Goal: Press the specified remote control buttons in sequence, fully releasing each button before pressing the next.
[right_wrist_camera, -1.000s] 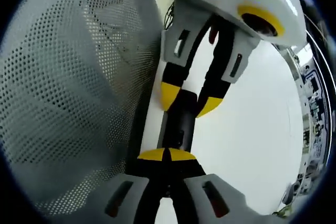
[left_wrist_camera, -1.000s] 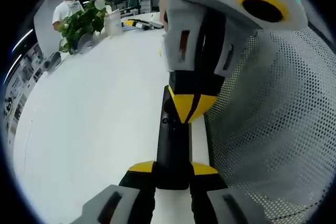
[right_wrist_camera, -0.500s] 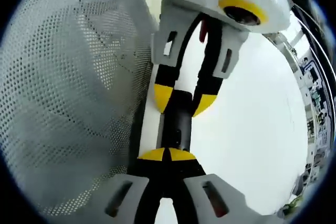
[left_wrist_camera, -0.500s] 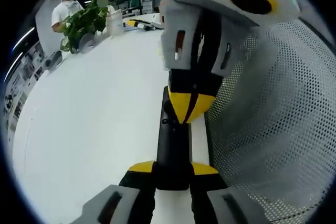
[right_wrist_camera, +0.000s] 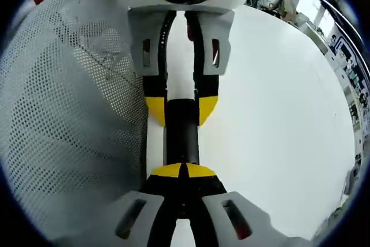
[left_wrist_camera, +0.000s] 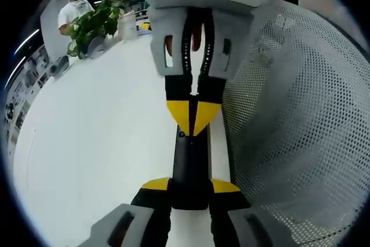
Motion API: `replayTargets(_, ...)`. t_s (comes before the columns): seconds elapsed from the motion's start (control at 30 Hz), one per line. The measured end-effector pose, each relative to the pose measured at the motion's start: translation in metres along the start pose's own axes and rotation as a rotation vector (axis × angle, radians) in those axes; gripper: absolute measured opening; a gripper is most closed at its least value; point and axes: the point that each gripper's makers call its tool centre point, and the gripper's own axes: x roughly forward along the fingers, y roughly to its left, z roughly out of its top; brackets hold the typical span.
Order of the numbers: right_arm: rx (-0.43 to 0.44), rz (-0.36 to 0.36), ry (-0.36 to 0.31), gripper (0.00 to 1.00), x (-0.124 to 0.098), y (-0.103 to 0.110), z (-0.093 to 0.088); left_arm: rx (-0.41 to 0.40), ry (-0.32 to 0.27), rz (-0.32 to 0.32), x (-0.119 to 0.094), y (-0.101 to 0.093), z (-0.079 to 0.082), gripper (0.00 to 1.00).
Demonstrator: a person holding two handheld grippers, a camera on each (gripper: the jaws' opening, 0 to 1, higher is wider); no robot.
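A slim black remote control (left_wrist_camera: 189,163) lies lengthwise on the white table (left_wrist_camera: 87,137). My left gripper (left_wrist_camera: 191,187) is shut on its near end, one yellow-tipped jaw on each long side. My right gripper (left_wrist_camera: 193,118) comes down from the top of the left gripper view, shut, with its joined yellow tips resting on the remote's upper face near a small round button. In the right gripper view the right gripper (right_wrist_camera: 182,170) is shut with its tips on the remote (right_wrist_camera: 182,137). Facing it, the left gripper (right_wrist_camera: 182,110) clamps the far end.
A grey perforated mesh object (left_wrist_camera: 295,120) stands close beside the remote, with a narrow white strip (left_wrist_camera: 218,154) between them; the mesh (right_wrist_camera: 69,120) is on the left in the right gripper view. A potted plant (left_wrist_camera: 92,22), a white jar (left_wrist_camera: 126,25) and a person (left_wrist_camera: 72,11) are at the table's far end.
My right gripper has swung from a tilted pose into line with the remote, its shut tips staying on the upper face. The left gripper keeps its hold and has not moved.
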Motion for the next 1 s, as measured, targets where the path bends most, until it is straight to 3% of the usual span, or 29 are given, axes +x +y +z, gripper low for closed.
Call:
replayTargets(0.2,0.058,0.053,-0.015,0.00,-0.002,0.000,-0.001,0.001,-0.006,0.002,0.000,0.000,0.000,0.24)
replayTargets(0.4,0.067,0.038,0.001,0.00,-0.002,-0.010,-0.003,0.023,-0.019,0.005,0.000,-0.001,0.000,0.24)
replayTargets(0.73,0.089,0.120,0.051,0.00,0.001,-0.010,-0.002,0.009,-0.038,-0.002,0.000,-0.001,0.000,0.24)
replayTargets(1.0,0.186,0.175,0.088,0.00,0.003,-0.013,-0.003,0.005,-0.037,-0.004,-0.001,-0.001,0.001,0.24)
